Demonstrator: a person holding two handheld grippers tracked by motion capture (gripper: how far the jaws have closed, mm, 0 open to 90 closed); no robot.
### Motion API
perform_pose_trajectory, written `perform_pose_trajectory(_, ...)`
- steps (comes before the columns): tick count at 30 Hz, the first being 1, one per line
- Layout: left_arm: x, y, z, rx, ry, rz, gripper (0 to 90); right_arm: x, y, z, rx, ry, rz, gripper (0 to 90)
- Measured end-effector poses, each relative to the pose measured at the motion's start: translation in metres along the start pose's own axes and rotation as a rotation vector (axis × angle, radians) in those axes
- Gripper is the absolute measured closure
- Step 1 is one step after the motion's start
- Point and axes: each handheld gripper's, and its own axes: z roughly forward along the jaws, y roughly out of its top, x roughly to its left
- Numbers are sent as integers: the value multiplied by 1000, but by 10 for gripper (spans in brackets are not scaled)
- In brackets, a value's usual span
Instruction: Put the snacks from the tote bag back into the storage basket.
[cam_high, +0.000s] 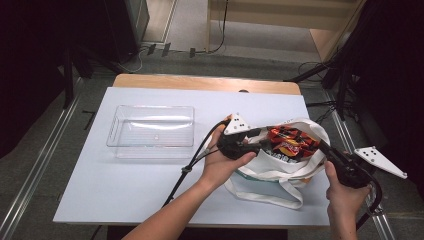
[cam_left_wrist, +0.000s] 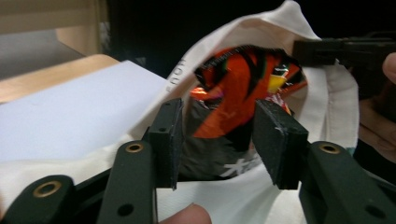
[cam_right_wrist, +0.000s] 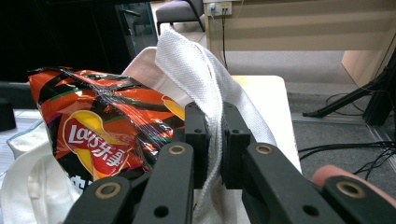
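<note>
Right gripper view: woven tote, crinkly chip bag.

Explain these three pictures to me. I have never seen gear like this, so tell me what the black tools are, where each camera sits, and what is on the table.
A person holds a handheld two-jaw gripper in each hand. The high view looks down on the table from above; each of the other two cameras rides on a gripper and looks along its black jaws. On the table lie an empty clear plastic tray and a white cloth tote bag holding an orange chip bag. The right gripper is clamped on the tote's rim, holding it open. The left gripper has its jaws apart on either side of the chip bag, not pressing it.
</note>
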Motion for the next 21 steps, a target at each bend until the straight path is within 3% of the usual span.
perform_pose_trajectory(3,-1,-1,8,12,15,-10,531,0,0,0,0,2,-1,854)
perform_pose_trajectory(6,1,3,13,24,-20,-15,630,0,-1,0,0,10,0,855)
perform_pose_trajectory(7,3,4,14,24,-12,-11,659,0,-1,0,2,8,-2,855)
perform_pose_trajectory(11,4,8,15,53,-31,-19,900,-1,-1,0,-4,12,-5,854)
perform_pose_trajectory(15,9,9,14,60,-42,-51,900,0,0,-2,-28,-13,-6,844)
perform_pose_trajectory(18,9,8,10,57,-30,-42,900,-4,2,-5,-46,-62,12,831)
perform_pose_trajectory(21,11,5,7,40,-26,-47,900,-11,1,-6,-39,-77,36,839)
